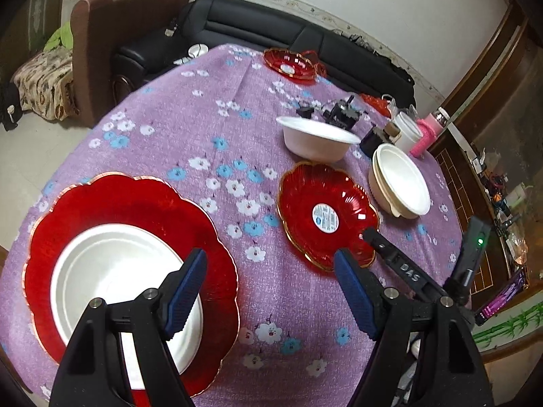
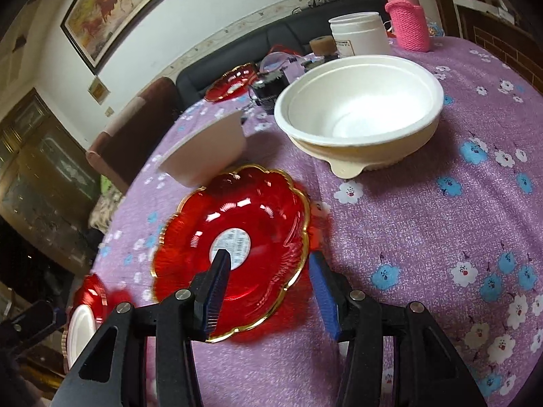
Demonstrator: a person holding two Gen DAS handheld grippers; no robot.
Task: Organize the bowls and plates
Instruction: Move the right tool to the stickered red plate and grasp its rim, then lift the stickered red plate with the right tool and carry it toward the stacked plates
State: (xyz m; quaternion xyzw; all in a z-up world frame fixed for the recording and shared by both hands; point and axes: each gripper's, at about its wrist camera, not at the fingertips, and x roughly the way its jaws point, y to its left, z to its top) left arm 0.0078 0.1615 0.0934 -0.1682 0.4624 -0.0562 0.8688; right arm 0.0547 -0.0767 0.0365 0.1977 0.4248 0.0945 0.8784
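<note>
I am bringing my right gripper (image 2: 268, 291), jaws apart and gripping nothing, over the near rim of the small red dish (image 2: 234, 240) so one finger can slip under it; my left gripper (image 1: 271, 291) is hanging released, the big red plate (image 1: 129, 200) beneath its left finger as the stack's base.

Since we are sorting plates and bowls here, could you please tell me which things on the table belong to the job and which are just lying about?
Job:
- large red plate holding a white plate
- small red plate
- far red plate
- lone white bowl
- stacked white bowls

Lying about:
- pink bottle
- white tub
- black gadgets
</note>
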